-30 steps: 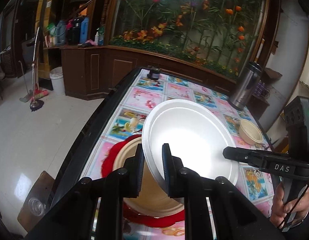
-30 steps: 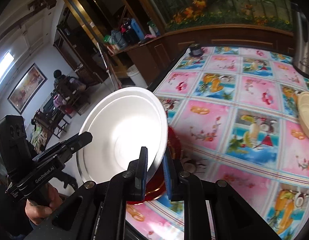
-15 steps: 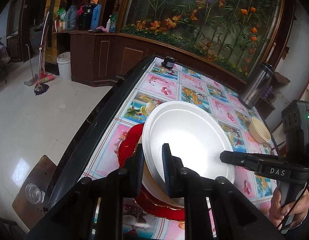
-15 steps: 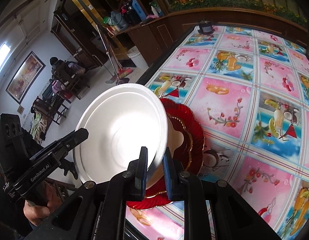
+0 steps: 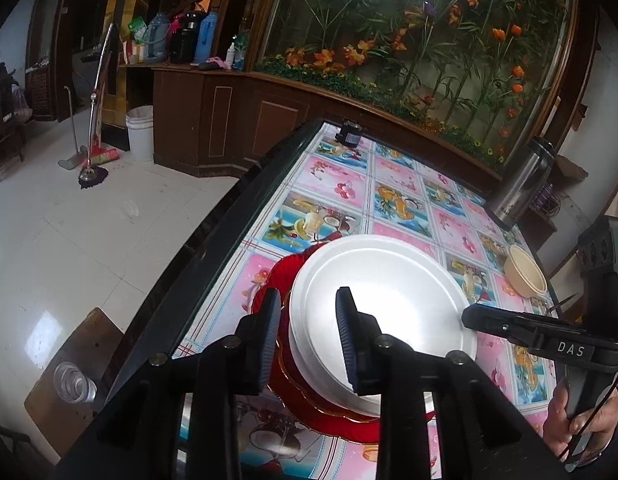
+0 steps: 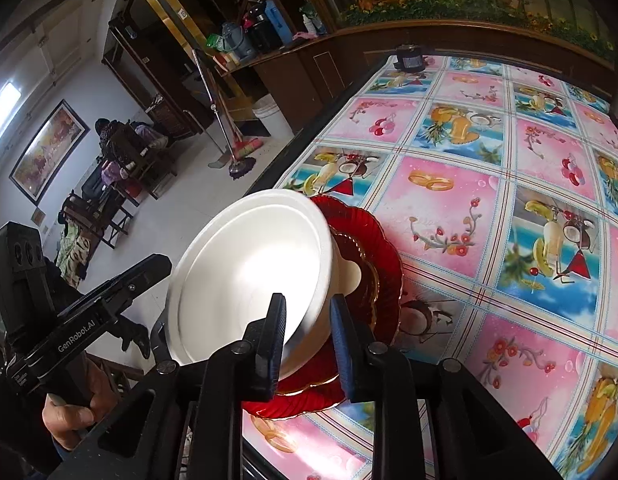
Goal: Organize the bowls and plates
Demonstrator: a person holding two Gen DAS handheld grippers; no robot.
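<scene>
Plate: we see the round white foam plate (image 5: 383,312) sitting on the stack, over a cream plate (image 6: 349,272) and the scalloped red glass plate (image 6: 373,264), at the near left corner of the bench with its fruit-print oilcloth (image 6: 489,216).
Left gripper (image 5: 309,340): we read its jaws as just having opened; the plate's near-left rim lies in the gap, pads no longer pressing.
Right gripper (image 6: 307,340): same, jaws just opened astride the opposite rim, clear of the foam.
Key relation: we note the rim runs straight through each gap, so each gripper must back out along its own fingers, away from the plate's centre.
Nearer hand: neither; they flank the plate evenly.
Tilt: from the right wrist the plate looks canted; we cannot tell whether it sits flat.
Next piece: a small beige bowl (image 5: 525,276) stands well apart, on the right hand's side.
Risk: we judge a sideways pull would drag the light foam.
</scene>
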